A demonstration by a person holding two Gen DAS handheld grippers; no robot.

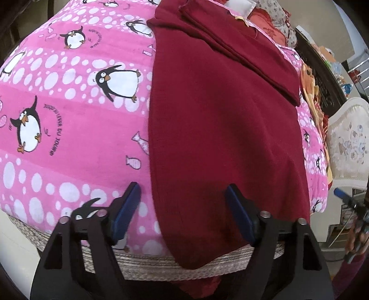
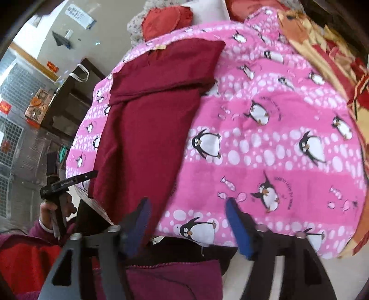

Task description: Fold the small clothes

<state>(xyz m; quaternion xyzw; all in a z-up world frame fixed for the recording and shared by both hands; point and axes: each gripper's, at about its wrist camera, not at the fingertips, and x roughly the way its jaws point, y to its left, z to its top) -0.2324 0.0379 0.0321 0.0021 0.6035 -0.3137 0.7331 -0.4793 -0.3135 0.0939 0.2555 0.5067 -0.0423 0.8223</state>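
A dark red garment (image 1: 219, 129) lies flat lengthwise on a pink penguin-print blanket (image 1: 69, 110), its far end folded over and its near end hanging over the bed's front edge. My left gripper (image 1: 183, 207) is open and empty, just above the garment's near left edge. The same garment shows in the right wrist view (image 2: 147, 129). My right gripper (image 2: 188, 221) is open and empty, over the blanket (image 2: 276, 143) at the garment's near right edge. The left gripper also shows at the left of the right wrist view (image 2: 69, 182).
A woven mat edge (image 1: 207, 265) shows under the blanket at the front. Pillows and red cushions (image 2: 166, 20) lie at the bed's far end. An orange-red quilt (image 2: 334, 64) lies on the right. A white patterned chair (image 1: 348, 143) stands beside the bed.
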